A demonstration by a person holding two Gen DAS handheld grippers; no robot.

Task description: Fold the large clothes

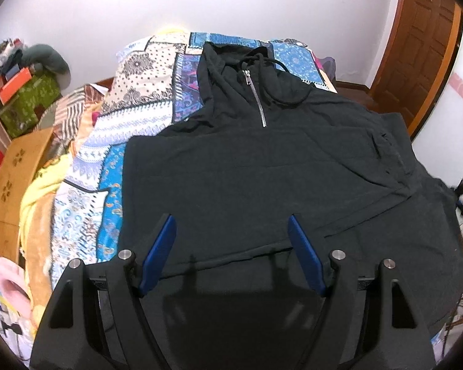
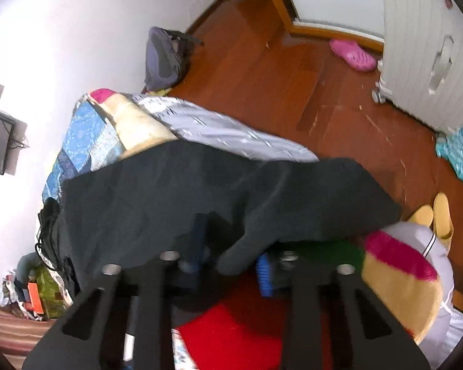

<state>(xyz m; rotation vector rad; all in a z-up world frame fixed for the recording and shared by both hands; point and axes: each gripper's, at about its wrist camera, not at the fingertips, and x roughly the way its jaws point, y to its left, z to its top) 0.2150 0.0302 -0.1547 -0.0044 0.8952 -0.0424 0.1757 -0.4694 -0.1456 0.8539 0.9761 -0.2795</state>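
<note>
Black hoodie (image 1: 262, 166) spread flat on bed, front up, hood toward far wall.

Left claw (image 1: 231, 240) spread wide, hovering over the hoodie's lower hem, holding nothing. Right claw (image 2: 228, 265) at the hoodie's edge by the bed side; a fold of black fabric drapes between its blue fingers (image 2: 265, 273), view blurred, can't tell if pinching. Patchwork bedspread (image 1: 145, 101) under hoodie; pink slipper (image 2: 352, 51) on wooden floor (image 2: 262, 71).

Black hoodie (image 1: 262, 166): matt woven cloth, metal zip (image 1: 256, 98). Patterned bedspread (image 1: 145, 92), upper left: printed cloth. Gripper fingers (image 1: 305, 256): matt blue plastic pads, black frame. Floor (image 2: 293, 86), upper right: glossy scuffed wood.
</note>
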